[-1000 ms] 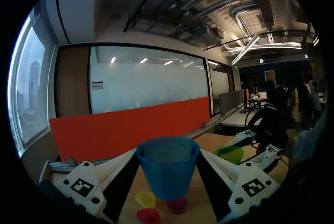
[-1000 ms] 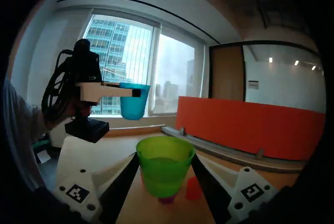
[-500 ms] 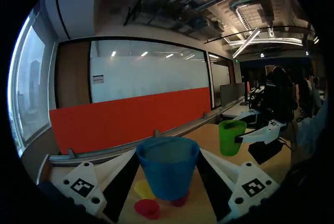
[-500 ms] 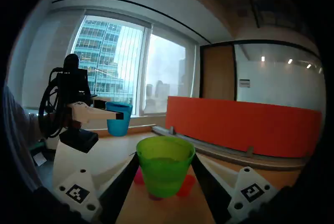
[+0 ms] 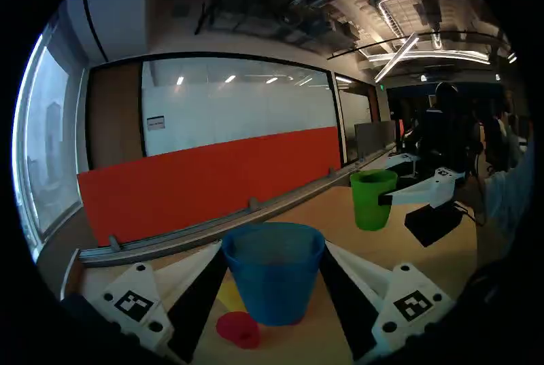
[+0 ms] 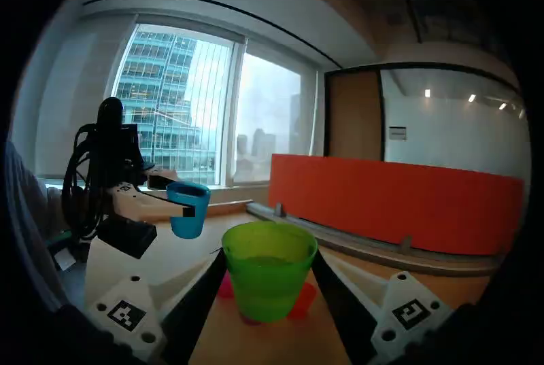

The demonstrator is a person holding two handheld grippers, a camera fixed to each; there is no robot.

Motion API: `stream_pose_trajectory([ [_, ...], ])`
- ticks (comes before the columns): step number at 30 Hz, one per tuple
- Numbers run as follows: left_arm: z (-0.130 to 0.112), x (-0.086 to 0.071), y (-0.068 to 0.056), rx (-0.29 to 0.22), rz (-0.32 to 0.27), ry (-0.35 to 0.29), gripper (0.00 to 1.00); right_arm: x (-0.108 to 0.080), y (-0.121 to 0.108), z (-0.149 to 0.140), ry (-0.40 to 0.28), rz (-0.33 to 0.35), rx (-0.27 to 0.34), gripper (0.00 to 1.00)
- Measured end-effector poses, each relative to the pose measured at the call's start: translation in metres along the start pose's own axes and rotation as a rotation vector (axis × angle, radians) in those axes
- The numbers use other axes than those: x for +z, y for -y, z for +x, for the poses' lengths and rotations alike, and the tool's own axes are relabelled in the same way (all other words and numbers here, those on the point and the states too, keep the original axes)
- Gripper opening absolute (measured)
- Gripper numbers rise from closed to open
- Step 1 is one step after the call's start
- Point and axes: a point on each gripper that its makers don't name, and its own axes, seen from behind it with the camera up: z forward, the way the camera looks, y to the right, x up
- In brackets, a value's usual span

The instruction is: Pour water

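The blue cup (image 5: 274, 276) is being pinched by the left tongs (image 5: 274, 256), a finger pressing on each side of it, and it is being held upright and low over the bench (image 5: 319, 212), with a small red cup (image 5: 238, 329) lying just in front of it (whether its base is touching the wood cannot be told). The green cup (image 6: 270, 283) is being gripped in the same way by the right tongs (image 6: 270, 259), also upright; a darker band showing through its wall suggests that water is being carried in it. The two cups are being kept well apart, so the step in hand is judged to be the approach before pouring. To do it well, the green cup is best brought close with its rim level, and the receiving cup is best steadied on the bench or just above it. Tilting should be begun only once the pouring lip is hanging over the other cup's mouth, and slowly, since both cups are smooth tapered plastic and may slip in the tongs.
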Motion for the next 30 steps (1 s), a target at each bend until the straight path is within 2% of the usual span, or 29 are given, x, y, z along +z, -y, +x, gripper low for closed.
stream_pose_trajectory([
  [14, -0.050, 0.008, -0.008, 0.000, -0.026, 0.125, 0.87, 0.004, 0.000, -0.022, 0.053, 0.016, 0.012, 0.90],
  [20, -0.071, 0.012, -0.012, 0.006, -0.040, 0.183, 0.87, 0.004, 0.000, -0.037, 0.092, 0.029, 0.015, 0.90],
  [30, -0.104, 0.016, -0.020, -0.016, -0.078, 0.278, 0.87, 0.004, -0.001, -0.066, 0.170, 0.060, 0.036, 0.90],
])
